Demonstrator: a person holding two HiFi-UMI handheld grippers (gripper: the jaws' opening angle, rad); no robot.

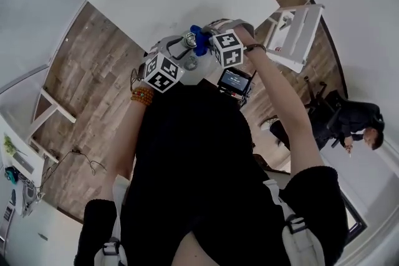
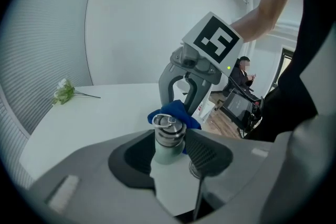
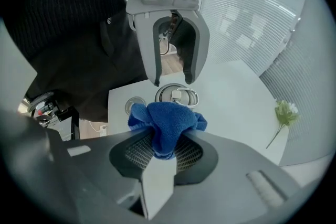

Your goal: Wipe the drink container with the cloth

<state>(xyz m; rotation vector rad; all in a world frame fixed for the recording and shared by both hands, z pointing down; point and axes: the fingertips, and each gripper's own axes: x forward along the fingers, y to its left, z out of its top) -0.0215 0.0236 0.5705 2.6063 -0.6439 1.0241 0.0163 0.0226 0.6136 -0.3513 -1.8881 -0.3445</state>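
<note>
Blue cloth (image 3: 167,123) pinched, steel-capped mint bottle (image 2: 167,152) gripped

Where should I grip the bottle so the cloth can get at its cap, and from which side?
Grip the bottle on its pale green body below the metal cap, coming in level from the side, as the left gripper has it. It is upright with straight round walls for the pads, and that leaves the cap clear for the cloth.
</note>
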